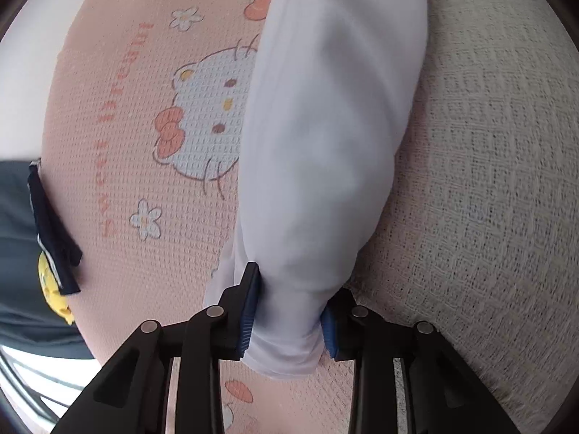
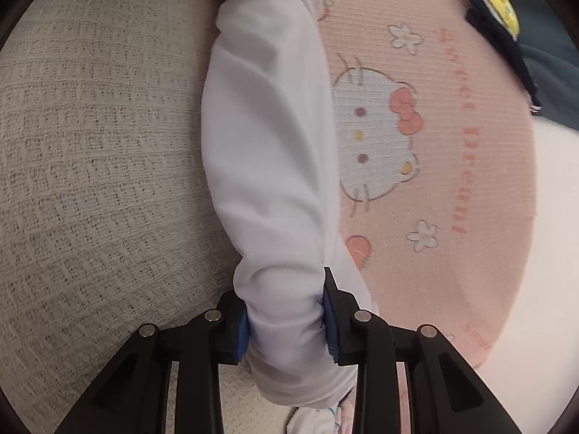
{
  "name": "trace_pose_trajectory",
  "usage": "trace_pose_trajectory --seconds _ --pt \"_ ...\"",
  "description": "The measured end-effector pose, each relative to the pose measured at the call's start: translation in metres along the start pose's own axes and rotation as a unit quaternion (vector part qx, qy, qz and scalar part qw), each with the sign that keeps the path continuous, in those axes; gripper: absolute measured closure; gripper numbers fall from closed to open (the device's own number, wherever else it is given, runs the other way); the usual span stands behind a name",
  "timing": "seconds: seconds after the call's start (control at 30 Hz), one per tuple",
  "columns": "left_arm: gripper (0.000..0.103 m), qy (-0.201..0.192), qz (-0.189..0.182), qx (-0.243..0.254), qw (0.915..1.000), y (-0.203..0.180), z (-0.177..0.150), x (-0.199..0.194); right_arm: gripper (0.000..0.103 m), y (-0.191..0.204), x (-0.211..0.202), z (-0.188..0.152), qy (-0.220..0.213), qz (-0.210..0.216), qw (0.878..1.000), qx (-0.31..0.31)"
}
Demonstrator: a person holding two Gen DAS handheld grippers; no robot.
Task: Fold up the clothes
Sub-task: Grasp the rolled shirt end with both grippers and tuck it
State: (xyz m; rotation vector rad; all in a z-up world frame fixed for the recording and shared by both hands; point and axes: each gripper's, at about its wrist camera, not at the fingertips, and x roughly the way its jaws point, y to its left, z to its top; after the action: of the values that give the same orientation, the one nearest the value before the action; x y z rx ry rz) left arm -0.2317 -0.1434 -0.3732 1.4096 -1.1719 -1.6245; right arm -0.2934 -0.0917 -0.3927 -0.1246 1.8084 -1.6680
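Both tongs pinch the rolled white garment [image 1: 325,137]: left tongs [image 1: 289,311] at lower centre, right tongs [image 2: 286,318] likewise. It crosses the pink blanket [image 1: 126,144]. Bunched fabric might slip, spoiling the fold.

Cream waffle blanket [image 1: 488,166], pink cat-print towel [image 1: 137,137], white garment [image 1: 325,126]

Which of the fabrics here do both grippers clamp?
The plain white garment; the pink cartoon-cat blanket and cream waffle-weave cover lie flat beneath, ungripped.
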Motion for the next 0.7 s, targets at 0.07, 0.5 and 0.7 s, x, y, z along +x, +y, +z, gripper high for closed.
trace_pose_trajectory --seconds 0.07,0.5,0.7 --pt "0.076 0.006 -0.004 -0.012 0.9999 0.002 -0.001 -0.003 0.072 0.005 -0.003 -0.001 -0.005 -0.017 1.000 -0.013" --pt "0.076 0.119 -0.037 -0.126 0.9842 0.013 -0.079 -0.015 0.072 0.010 -0.047 -0.018 -0.022 -0.033 0.999 -0.028" --pt "0.070 -0.005 0.086 0.026 0.9959 -0.016 -0.092 -0.064 0.072 0.015 -0.045 -0.024 -0.014 -0.030 0.999 -0.041"
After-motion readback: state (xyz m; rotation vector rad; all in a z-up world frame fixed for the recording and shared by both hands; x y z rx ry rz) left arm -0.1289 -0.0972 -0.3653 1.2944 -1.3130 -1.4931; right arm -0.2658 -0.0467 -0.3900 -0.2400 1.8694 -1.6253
